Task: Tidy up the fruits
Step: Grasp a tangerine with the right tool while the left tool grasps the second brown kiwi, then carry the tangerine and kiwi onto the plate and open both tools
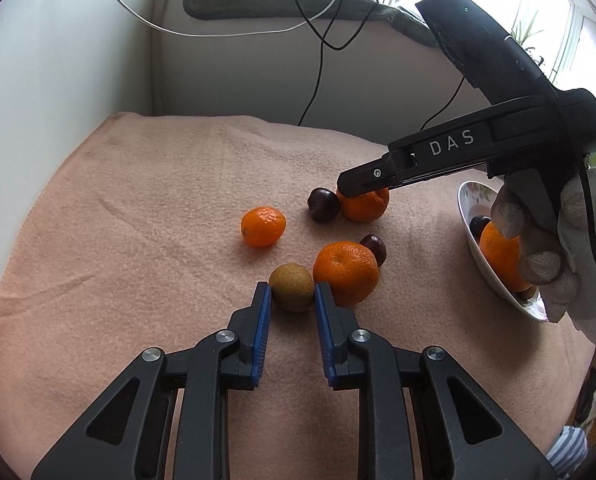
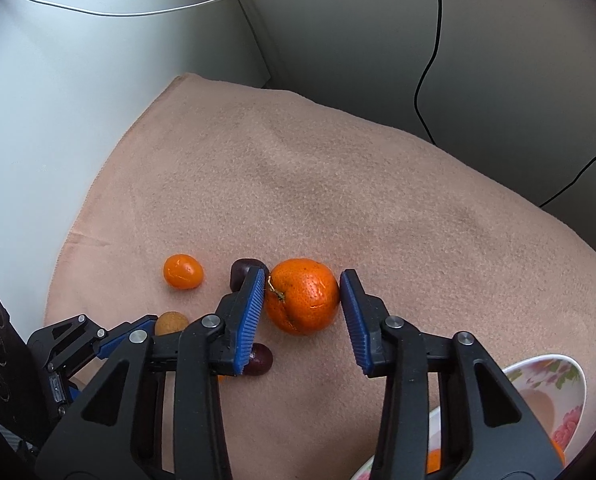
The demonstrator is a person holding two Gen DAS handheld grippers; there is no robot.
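Observation:
My left gripper (image 1: 292, 287) is shut on a small brown-green fruit (image 1: 292, 292) lying on the pink blanket (image 1: 138, 220); both blue pads touch its sides. A large mandarin (image 1: 345, 272) rests against that fruit's right side. My right gripper (image 2: 302, 277) points steeply down and is shut on another mandarin (image 2: 301, 298), one pad on each side. A dark plum (image 2: 244, 270) sits just left of it, and a second plum (image 2: 260, 360) lies under the left finger. A small mandarin (image 1: 263, 226) lies apart to the left.
A floral bowl (image 1: 467, 216) at the right blanket edge holds a mandarin and a dark plum. A gloved hand (image 1: 569, 240) holds the right gripper over it. Black and white cables hang on the wall behind. The blanket's far left part is bare.

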